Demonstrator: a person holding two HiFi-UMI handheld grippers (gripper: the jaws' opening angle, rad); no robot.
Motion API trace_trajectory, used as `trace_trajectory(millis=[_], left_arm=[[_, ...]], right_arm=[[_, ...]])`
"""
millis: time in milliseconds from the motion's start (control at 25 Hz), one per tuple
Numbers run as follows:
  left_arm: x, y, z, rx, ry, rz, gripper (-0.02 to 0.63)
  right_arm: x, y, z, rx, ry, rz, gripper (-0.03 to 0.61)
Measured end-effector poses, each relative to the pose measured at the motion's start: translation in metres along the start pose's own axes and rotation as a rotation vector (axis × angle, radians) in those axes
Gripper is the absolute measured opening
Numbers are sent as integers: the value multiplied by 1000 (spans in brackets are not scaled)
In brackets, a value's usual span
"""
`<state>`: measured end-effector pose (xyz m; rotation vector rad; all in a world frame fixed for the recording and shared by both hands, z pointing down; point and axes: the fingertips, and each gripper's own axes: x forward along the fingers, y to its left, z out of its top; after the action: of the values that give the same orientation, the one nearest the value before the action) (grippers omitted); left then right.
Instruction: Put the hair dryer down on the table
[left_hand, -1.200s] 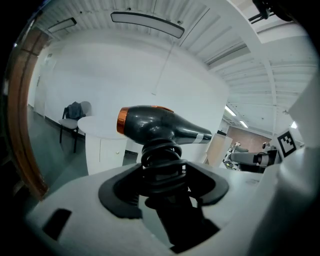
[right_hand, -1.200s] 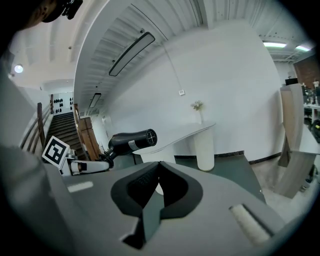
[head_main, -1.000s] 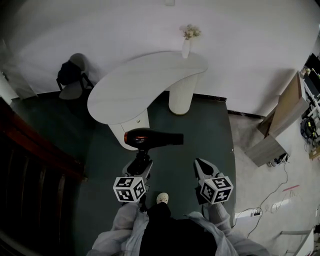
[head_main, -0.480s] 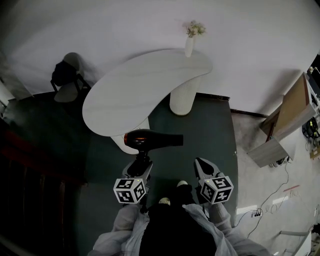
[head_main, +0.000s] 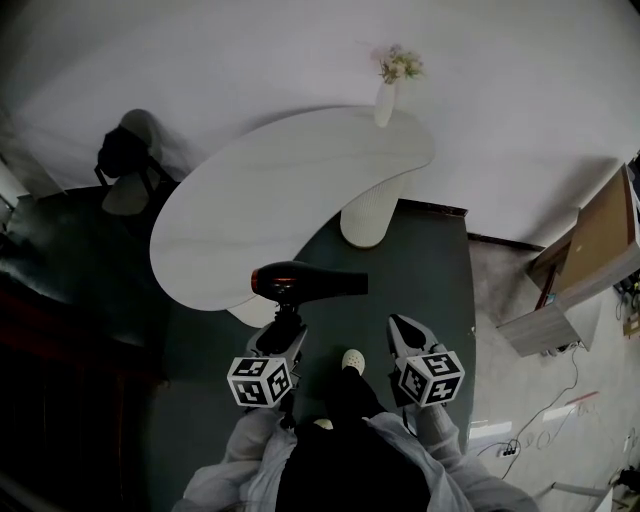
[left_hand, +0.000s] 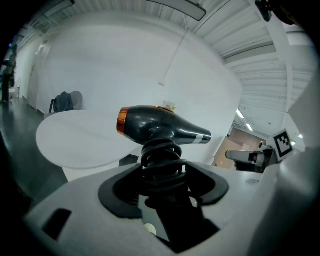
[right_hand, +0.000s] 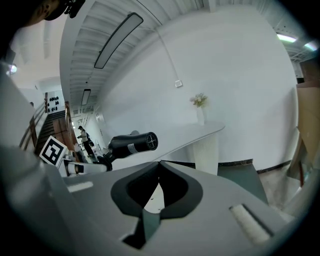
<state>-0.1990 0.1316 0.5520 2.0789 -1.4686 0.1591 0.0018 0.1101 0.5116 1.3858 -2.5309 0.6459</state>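
White wall and dark green floor (head_main: 425, 270) are seen around a curved white tabletop (head_main: 270, 190) set on ribbed pedestals. One container is shown: a white vase (head_main: 385, 103) at the tabletop's far end, in which pale flowers (head_main: 400, 65) are held; the flowers are too blurred to be told apart. A chair (head_main: 125, 180) with a dark bag on it is half lost in shadow at the left, and that side of the room is too dark to be read.

The dryer (head_main: 300, 282) is held in the air above the tabletop's near edge, not resting on it, with its nozzle pointed to the right and its orange ring to the left. Its handle is hidden under a coiled black cord (left_hand: 160, 162), on which the left claw (head_main: 283, 325) is closed from below. The right claw (head_main: 402, 330) is held level beside it, well apart, its tips brought together with nothing between them. Both claws are pointed forward and slightly down.
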Motion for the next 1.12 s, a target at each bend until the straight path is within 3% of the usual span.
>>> trace_trajectory(millis=[400, 560, 800, 1120], left_arm=[[156, -9, 107, 11, -61, 4, 270], [197, -19, 125, 26, -72, -11, 270], [229, -30, 128, 30, -33, -28, 270], [276, -21, 143, 56, 6, -42, 270]], right_arm=[[103, -119, 102, -22, -12, 11, 11], [125, -153, 123, -5, -38, 15, 10], [140, -174, 133, 98, -62, 43, 11], [168, -210, 135, 148, -57, -4, 10]])
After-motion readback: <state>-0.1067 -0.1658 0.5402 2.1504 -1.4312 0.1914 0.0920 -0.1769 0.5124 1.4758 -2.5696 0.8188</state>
